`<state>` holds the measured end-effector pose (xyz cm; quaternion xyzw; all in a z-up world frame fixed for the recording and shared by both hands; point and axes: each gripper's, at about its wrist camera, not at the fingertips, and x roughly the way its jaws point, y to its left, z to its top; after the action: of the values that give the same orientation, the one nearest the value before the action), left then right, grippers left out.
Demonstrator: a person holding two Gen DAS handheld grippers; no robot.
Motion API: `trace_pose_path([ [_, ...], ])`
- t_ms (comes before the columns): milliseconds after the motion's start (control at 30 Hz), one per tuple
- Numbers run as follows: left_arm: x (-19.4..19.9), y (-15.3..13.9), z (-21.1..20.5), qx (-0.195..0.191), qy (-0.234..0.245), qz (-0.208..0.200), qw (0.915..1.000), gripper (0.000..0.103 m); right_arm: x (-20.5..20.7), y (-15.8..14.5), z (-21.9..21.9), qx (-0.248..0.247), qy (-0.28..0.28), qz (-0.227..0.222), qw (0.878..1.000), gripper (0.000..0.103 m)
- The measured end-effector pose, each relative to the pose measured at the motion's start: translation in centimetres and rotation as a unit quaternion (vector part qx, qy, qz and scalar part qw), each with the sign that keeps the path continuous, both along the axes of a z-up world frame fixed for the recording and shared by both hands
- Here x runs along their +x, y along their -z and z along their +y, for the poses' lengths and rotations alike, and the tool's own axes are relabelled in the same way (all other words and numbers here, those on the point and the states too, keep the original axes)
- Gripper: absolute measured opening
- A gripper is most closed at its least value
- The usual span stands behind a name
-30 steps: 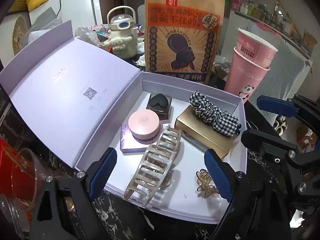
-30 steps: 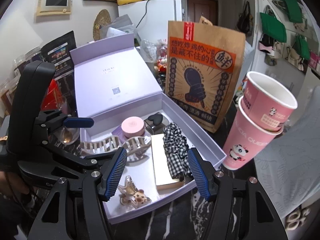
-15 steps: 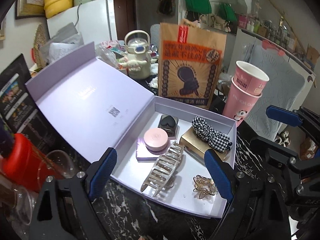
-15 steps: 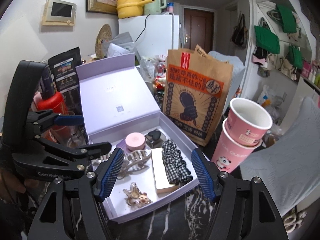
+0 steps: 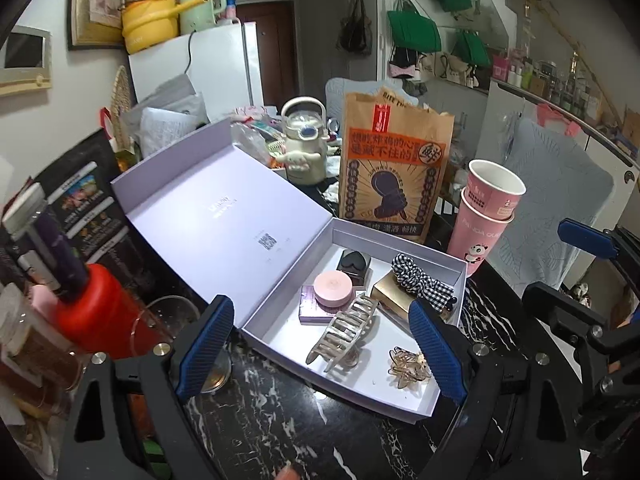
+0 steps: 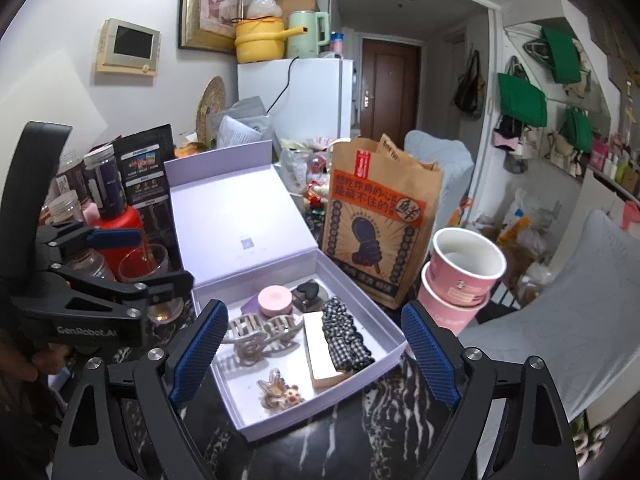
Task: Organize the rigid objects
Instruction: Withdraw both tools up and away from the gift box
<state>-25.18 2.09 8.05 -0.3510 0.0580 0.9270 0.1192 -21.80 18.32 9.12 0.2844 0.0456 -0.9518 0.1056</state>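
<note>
An open lilac box (image 5: 404, 403) (image 6: 276, 424) lies on the black marble table, its lid (image 5: 224, 220) leaning back to the left. Inside lie a beige claw clip (image 5: 344, 332) (image 6: 260, 330), a small amber clip (image 5: 408, 366) (image 6: 278, 392), a pink round compact (image 5: 334, 288) (image 6: 274, 299), a black heart case (image 5: 354, 262), and a gold box (image 5: 390, 292) under a checked scrunchie (image 5: 424, 284) (image 6: 346, 338). My left gripper (image 5: 320, 350) and my right gripper (image 6: 312, 354) are both open and empty, held above and in front of the box.
A brown paper bag (image 5: 394, 176) stands behind the box. Two stacked pink paper cups (image 5: 484, 216) (image 6: 460, 284) stand to the right. A red bottle (image 5: 94, 312), a glass (image 5: 160, 324) and jars crowd the left. A cream kettle (image 5: 304, 148) sits further back.
Both grippers have pulled back and up from the box, so it looks smaller and more of the room shows. The things in the box have not moved.
</note>
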Motion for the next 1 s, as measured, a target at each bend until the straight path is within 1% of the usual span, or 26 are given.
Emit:
trace_pose_path([
  [133, 1.4, -0.8, -0.3, -0.003, -0.009, 0.015, 0.9998, 0.09, 1.2, -0.4, 0.2, -0.001, 0.008, 0.007, 1.0, 0.09],
  [433, 4.3, -1.4, 0.0, -0.007, -0.004, 0.029, 0.9995, 0.09, 3.4, 0.0, 0.4, -0.001, 0.028, -0.004, 1.0, 0.09],
  [733, 6.9, -0.1, 0.2, -0.006, -0.009, 0.015, 0.9998, 0.09, 5.3, 1.9, 1.2, -0.015, 0.077, -0.044, 0.996, 0.09],
  [833, 7.6, 0.2, 0.3, -0.003, -0.009, 0.015, 0.9998, 0.09, 5.6, 2.5, 1.5, -0.024, 0.078, -0.057, 0.995, 0.09],
  [933, 8.2, 0.8, 0.2, 0.004, -0.009, 0.009, 0.9999, 0.09, 6.0, 3.0, 1.6, -0.045, 0.064, -0.07, 0.995, 0.09],
  [1000, 8.4, 1.1, 0.2, 0.008, -0.007, 0.002, 0.9999, 0.09, 6.3, 3.2, 1.4, -0.043, 0.06, -0.071, 0.995, 0.09],
])
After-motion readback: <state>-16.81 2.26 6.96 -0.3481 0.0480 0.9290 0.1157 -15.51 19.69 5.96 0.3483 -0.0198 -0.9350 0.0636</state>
